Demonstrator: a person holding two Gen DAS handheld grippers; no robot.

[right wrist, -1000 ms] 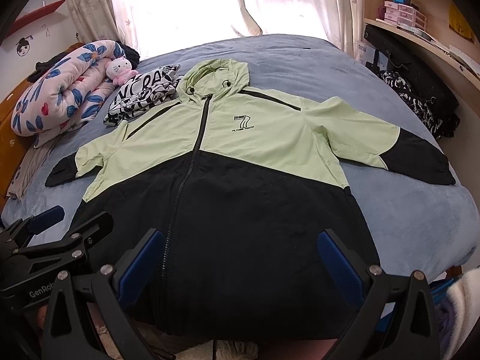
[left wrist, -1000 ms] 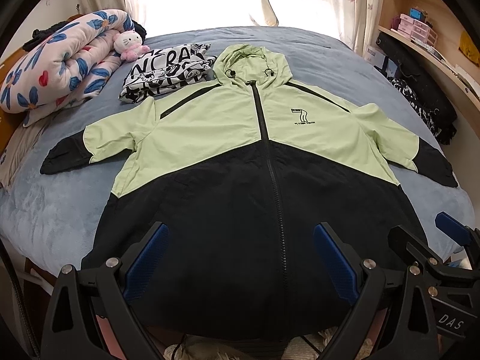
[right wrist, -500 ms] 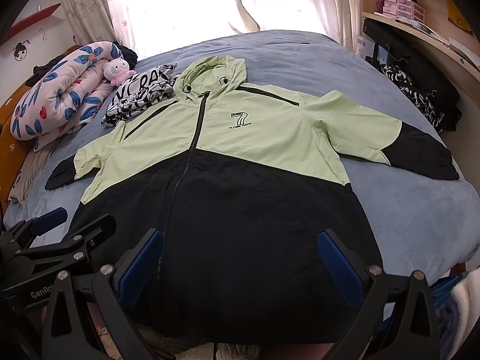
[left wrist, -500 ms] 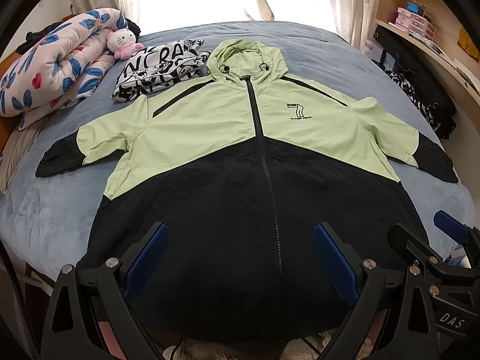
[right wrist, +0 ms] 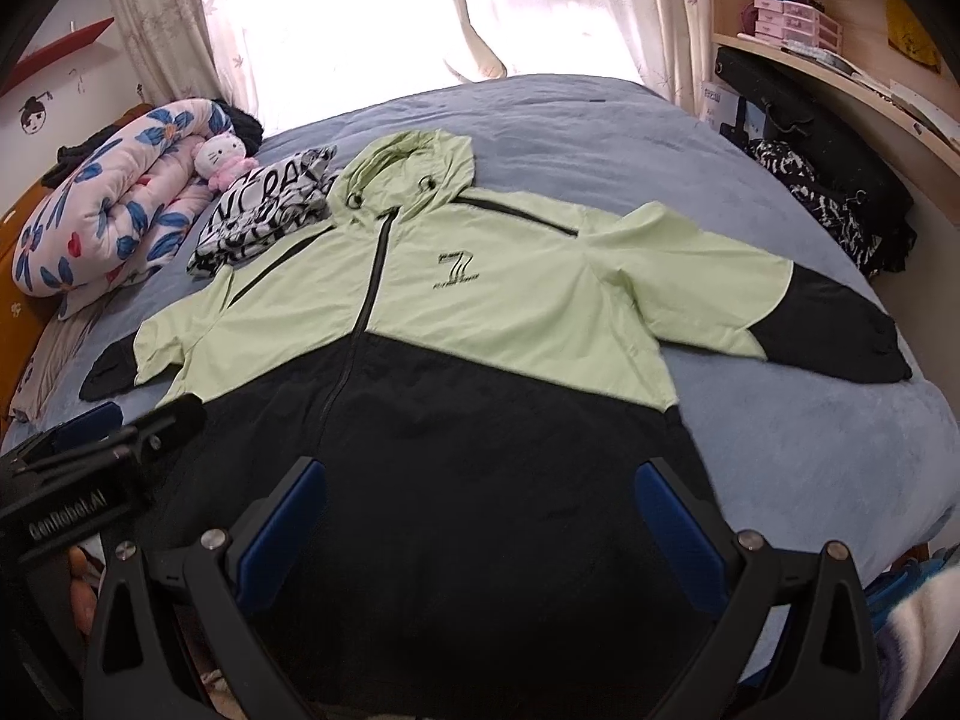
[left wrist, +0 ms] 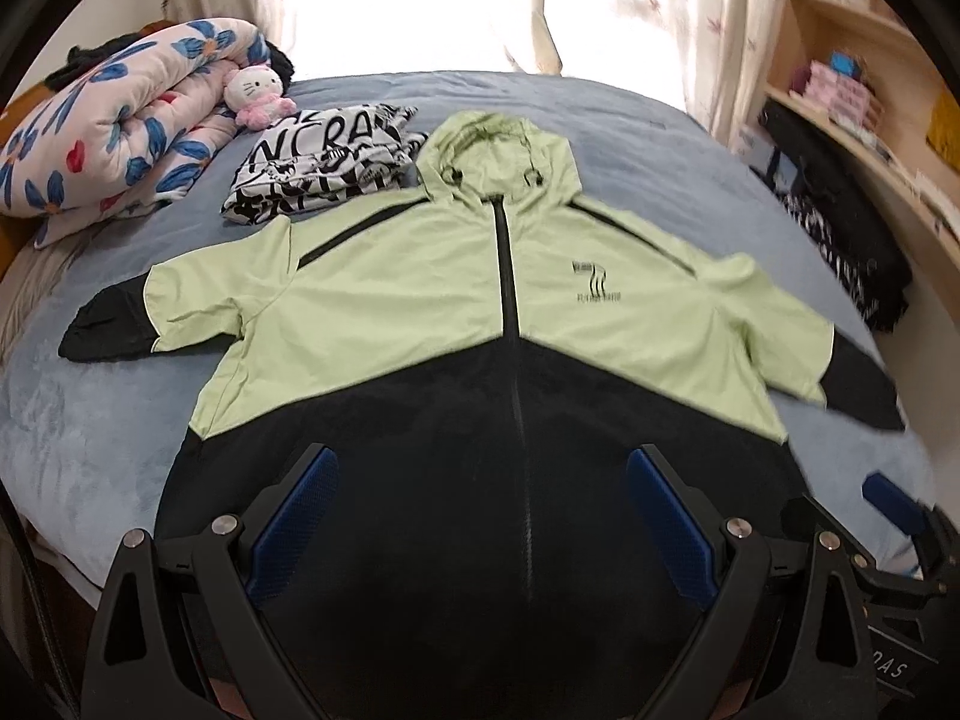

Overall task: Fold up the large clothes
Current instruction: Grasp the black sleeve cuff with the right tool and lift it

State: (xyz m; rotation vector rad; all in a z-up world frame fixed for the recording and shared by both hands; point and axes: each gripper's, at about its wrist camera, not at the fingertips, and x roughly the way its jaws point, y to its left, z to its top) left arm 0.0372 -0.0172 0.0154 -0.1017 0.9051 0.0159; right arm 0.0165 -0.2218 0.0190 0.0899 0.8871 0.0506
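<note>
A blue-grey bed (left wrist: 84,438) fills the room in front of a bright curtained window, with wooden shelves along the right wall. Spread flat across it, front up and zipped, lies the green-and-black hooded jacket (left wrist: 420,324). Its long axis runs from the near bed edge toward the window: the black hem is nearest the cameras, the hood (left wrist: 498,150) points away at the window, and both sleeves stretch out sideways, black cuffs at the ends. Just beyond the jacket's left shoulder sits a folded black-and-white printed garment (left wrist: 318,168), with a rolled floral quilt (left wrist: 114,144) and a pink-and-white plush toy (left wrist: 255,93) further left.

The left gripper (left wrist: 480,516) hangs over the black lower part with its fingers (left wrist: 294,516) spread wide, gripping nothing. The right gripper (right wrist: 480,522) hangs likewise, fingers (right wrist: 678,528) apart and empty, just right of its partner.

Against half a second ago, the jacket has not shifted; both cameras sit slightly higher and further back, so the hood appears lower in each view.
</note>
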